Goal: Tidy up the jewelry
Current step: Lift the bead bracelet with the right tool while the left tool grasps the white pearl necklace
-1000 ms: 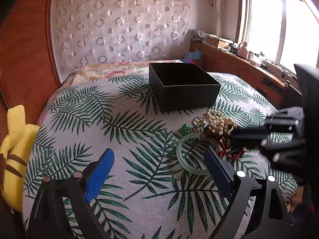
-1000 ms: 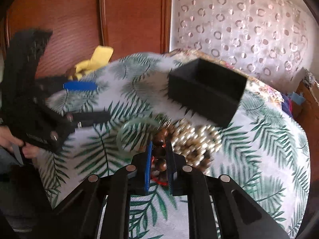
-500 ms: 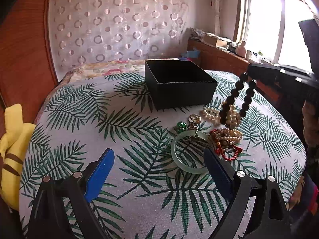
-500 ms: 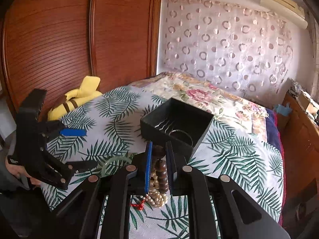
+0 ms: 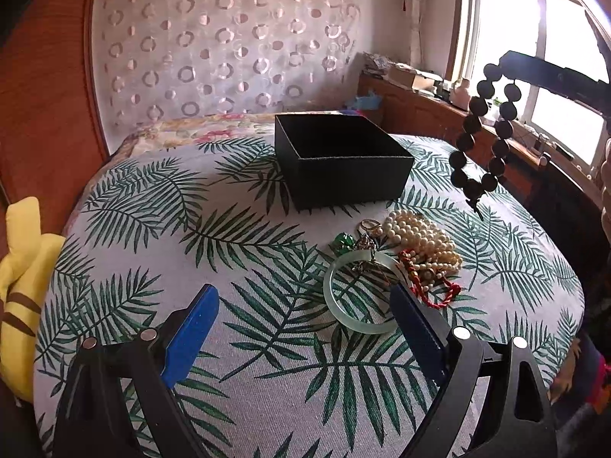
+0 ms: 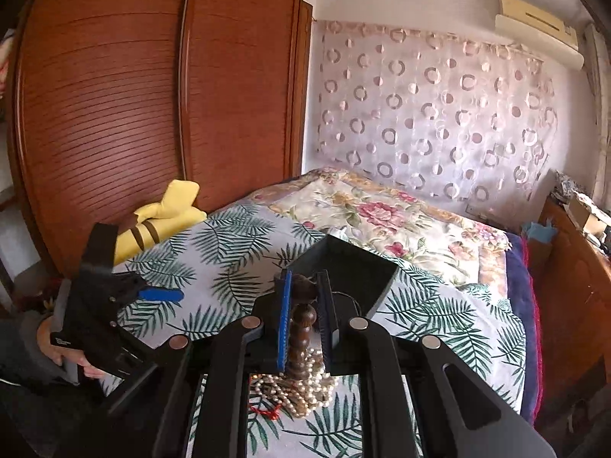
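Observation:
My right gripper (image 6: 304,278) is shut on a dark wooden bead bracelet (image 6: 301,320), which hangs in the air to the right of the black box (image 5: 343,160) in the left wrist view (image 5: 483,133). The open black box also shows in the right wrist view (image 6: 343,263), just beyond the fingertips. On the leaf-print cloth lie a pale green jade bangle (image 5: 357,294), a pile of pearl strands (image 5: 420,236), a red cord bracelet (image 5: 435,294), a green pendant (image 5: 343,239) and a ring (image 5: 368,224). My left gripper (image 5: 305,305) is open and empty, low over the cloth before the bangle.
A yellow plush toy (image 5: 19,286) lies at the left edge of the bed. A wooden wardrobe (image 6: 133,114) stands behind it. A wooden sideboard (image 5: 439,114) with clutter runs under the window on the right. A floral quilt (image 6: 382,213) lies beyond the box.
My right gripper has lifted the wooden bead bracelet off the jewelry pile and raised it high, toward the box. The left gripper has stayed open, nearly still.

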